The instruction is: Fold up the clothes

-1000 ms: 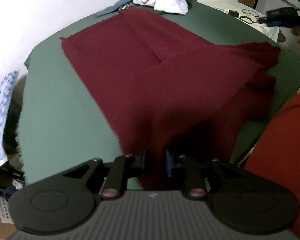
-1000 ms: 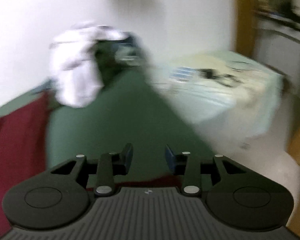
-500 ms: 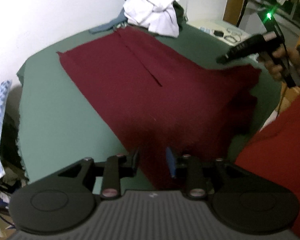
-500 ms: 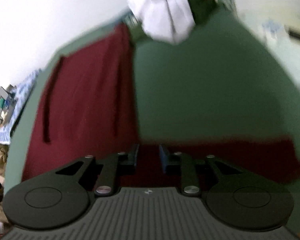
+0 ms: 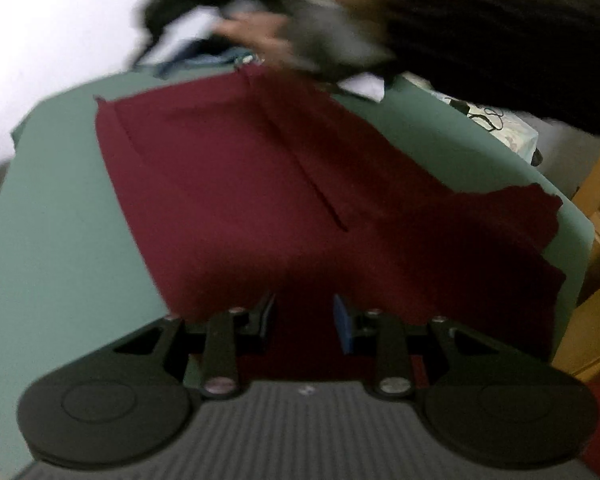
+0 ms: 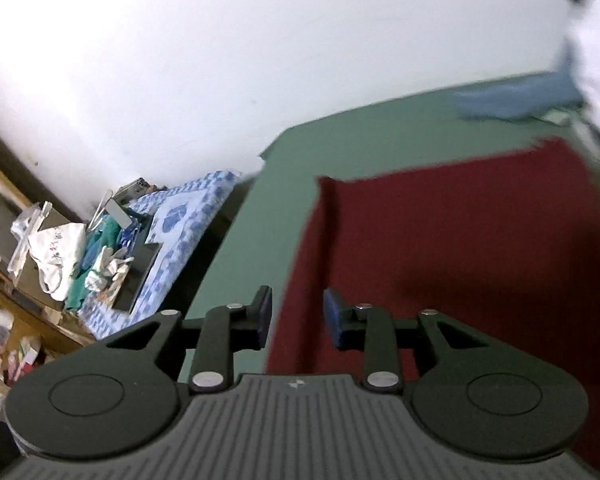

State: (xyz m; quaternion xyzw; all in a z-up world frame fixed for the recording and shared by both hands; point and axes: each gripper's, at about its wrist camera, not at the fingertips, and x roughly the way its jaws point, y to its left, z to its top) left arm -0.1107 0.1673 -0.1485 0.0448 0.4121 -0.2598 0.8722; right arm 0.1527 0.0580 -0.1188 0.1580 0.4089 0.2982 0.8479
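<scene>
White wall (image 6: 220, 60) backs a table covered in a green cloth (image 5: 60, 240), and on that cloth lies the dark red garment (image 5: 260, 184), spread nearly flat with a straight seam or slit running down its middle toward the camera. Its far edge sits near the back of the table; its right side ends in a rumpled, uneven flap close to the table's right rim. The left gripper (image 5: 304, 320) hangs just above the near edge of the garment with its jaws parted and nothing between them, red fabric showing through the gap. Across the top of the left wrist view a blurred hand (image 5: 268, 36) and a dark sleeve (image 5: 500, 40) reach over the far end of the table, the hand wrapped around something dark and grey that is too smeared to make out. Beyond the table's right side there is a pale surface with a few cables (image 5: 484, 116) and a tan wooden piece of furniture (image 5: 596, 312). From the right wrist view, the right gripper (image 6: 298, 320) hovers over the garment's left border where red meets green, its jaws likewise apart and empty. A blue piece of clothing (image 6: 516, 100) lies at the back of the table just past the garment's far edge, next to a blurred white mass at the frame's right. Left of the table stands a blue-and-white patterned cloth (image 6: 188, 216) over a lower surface, cluttered with a white bag (image 6: 56, 256) and other small items.
</scene>
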